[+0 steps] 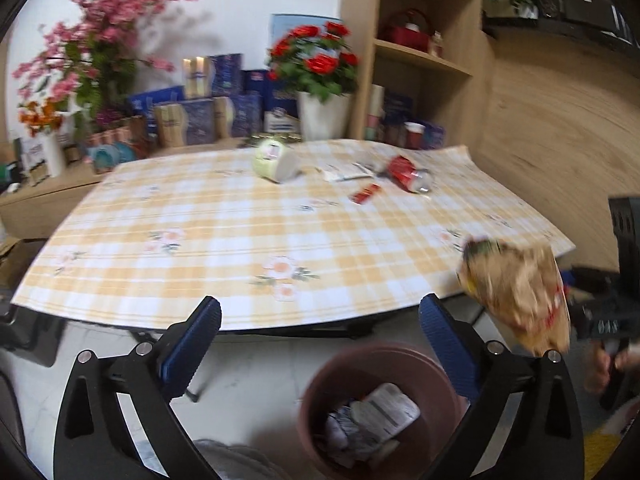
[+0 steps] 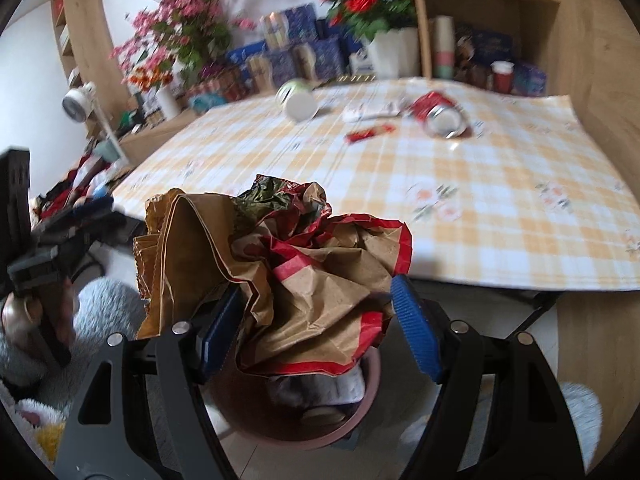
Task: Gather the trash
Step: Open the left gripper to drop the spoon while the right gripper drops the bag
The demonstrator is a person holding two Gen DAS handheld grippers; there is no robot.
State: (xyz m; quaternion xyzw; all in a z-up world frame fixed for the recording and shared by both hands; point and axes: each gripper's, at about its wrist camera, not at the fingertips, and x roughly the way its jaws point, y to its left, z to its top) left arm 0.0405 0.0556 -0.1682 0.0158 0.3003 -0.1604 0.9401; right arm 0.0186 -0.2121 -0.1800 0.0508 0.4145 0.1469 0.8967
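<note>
Table (image 1: 224,248) under a yellow-and-white checked cloth with flower prints, in a room with a white wall, wooden shelving (image 1: 424,60) at the table's far right corner and pale floor below its near edge.

Behind the table, left to right: pink blossom branches (image 1: 104,20), a row of blue boxes (image 1: 208,104), one white pot of red roses (image 1: 320,76), stacked paper cups (image 1: 374,112) and a red cup (image 1: 414,134) on the lowest shelf.

On the table's far half, four pieces of trash: one pale green cup on its side (image 1: 276,162), one white wrapper (image 1: 346,172), one small red wrapper (image 1: 365,193), one crushed red can (image 1: 410,174).

Below the table's near edge, one brown bin (image 1: 320,384) on the floor, white crumpled packaging (image 1: 376,416) already inside.

Left gripper (image 1: 320,340) above the bin, jaws spread wide, nothing between the blue pads.

Right gripper (image 2: 316,328) over the bin too, pinching one crumpled brown paper bag (image 2: 304,276) with red trim, green scraps showing at its top; bag blocking most of the bin's mouth in the right wrist view.
</note>
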